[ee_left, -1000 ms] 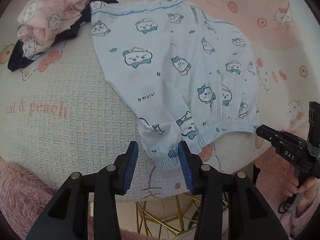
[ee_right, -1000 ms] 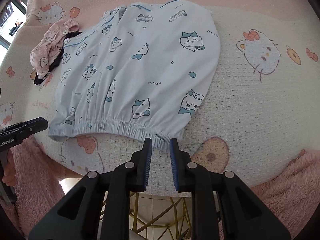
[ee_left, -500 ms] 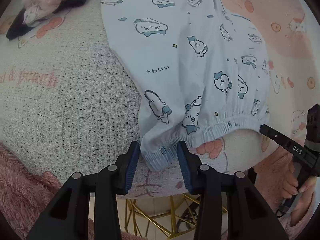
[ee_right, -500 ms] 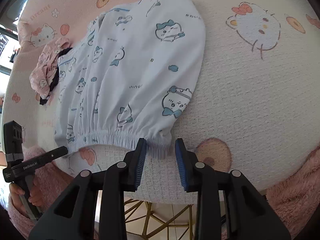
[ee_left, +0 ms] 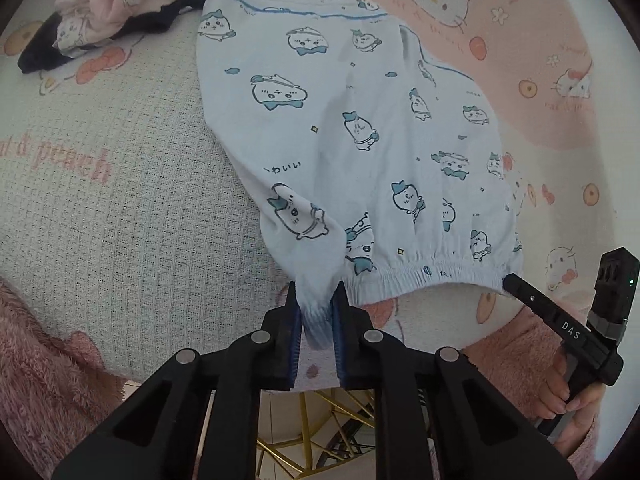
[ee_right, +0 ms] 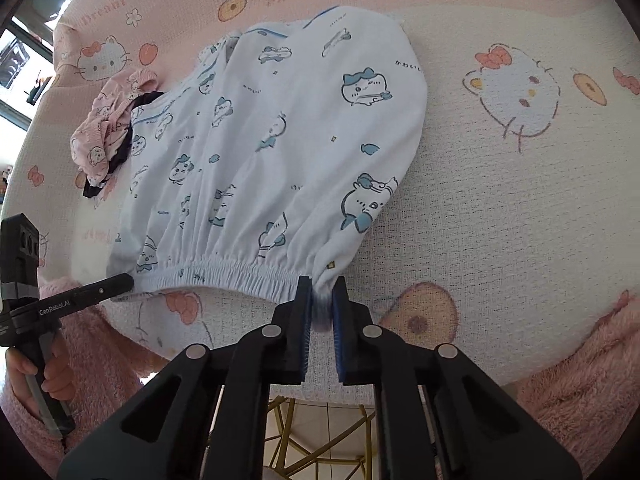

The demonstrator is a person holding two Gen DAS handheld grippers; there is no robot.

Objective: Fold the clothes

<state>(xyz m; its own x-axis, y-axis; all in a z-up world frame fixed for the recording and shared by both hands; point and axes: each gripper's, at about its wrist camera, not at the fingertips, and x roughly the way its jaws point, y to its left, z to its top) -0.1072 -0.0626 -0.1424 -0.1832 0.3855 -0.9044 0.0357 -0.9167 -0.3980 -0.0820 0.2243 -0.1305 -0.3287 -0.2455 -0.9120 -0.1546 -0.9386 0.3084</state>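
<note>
Two hand-held grippers pinch the elastic hem of a pale blue garment (ee_left: 360,152), one at each near corner. The left hand-held gripper (ee_left: 316,312) has its blue pads (ee_left: 295,328) closing on the bunched hem corner, with cloth gathered between them. The right hand-held gripper (ee_right: 321,308) is clamped nearly shut on the opposite corner, a small tuft of fabric squeezed between its pads (ee_right: 306,320). The garment, printed with blue cartoon animals, lies spread flat on a table covered by a pink and cream waffle-textured cloth (ee_left: 120,208) with cat and peach prints; its gathered hem sits near the table's front edge and its body stretches away toward the far side. Just beside the garment's far corner lies a crumpled heap of pink printed clothing (ee_left: 108,4) with a dark navy piece (ee_left: 40,56) under it. Fluffy pink sleeves (ee_right: 100,360) show at the lower edges of both views, and gold table legs (ee_right: 288,432) appear below the table's edge.
</note>
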